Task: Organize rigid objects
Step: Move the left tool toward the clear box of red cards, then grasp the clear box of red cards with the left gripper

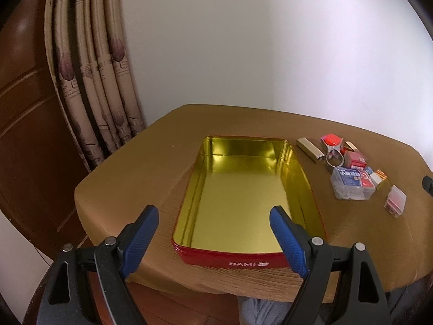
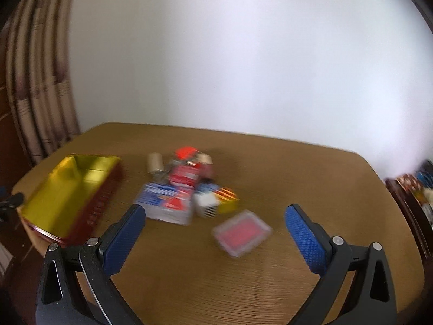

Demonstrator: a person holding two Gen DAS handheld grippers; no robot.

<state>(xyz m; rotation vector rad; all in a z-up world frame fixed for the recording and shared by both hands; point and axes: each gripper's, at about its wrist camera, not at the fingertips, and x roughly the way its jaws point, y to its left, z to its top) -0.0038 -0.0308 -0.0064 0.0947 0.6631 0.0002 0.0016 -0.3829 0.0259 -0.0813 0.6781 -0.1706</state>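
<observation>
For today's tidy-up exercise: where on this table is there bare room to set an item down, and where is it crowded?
The red tin is empty inside. Bare table lies between the tin and the curtain, and more in front of the small clear case, near the right gripper. It is crowded right of the tin, where the pile of small boxes clusters.

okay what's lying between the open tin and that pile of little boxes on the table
Nothing: in the left wrist view only a bare strip of table separates the tin from the pile. The gold lighter is the nearest piece.
</observation>
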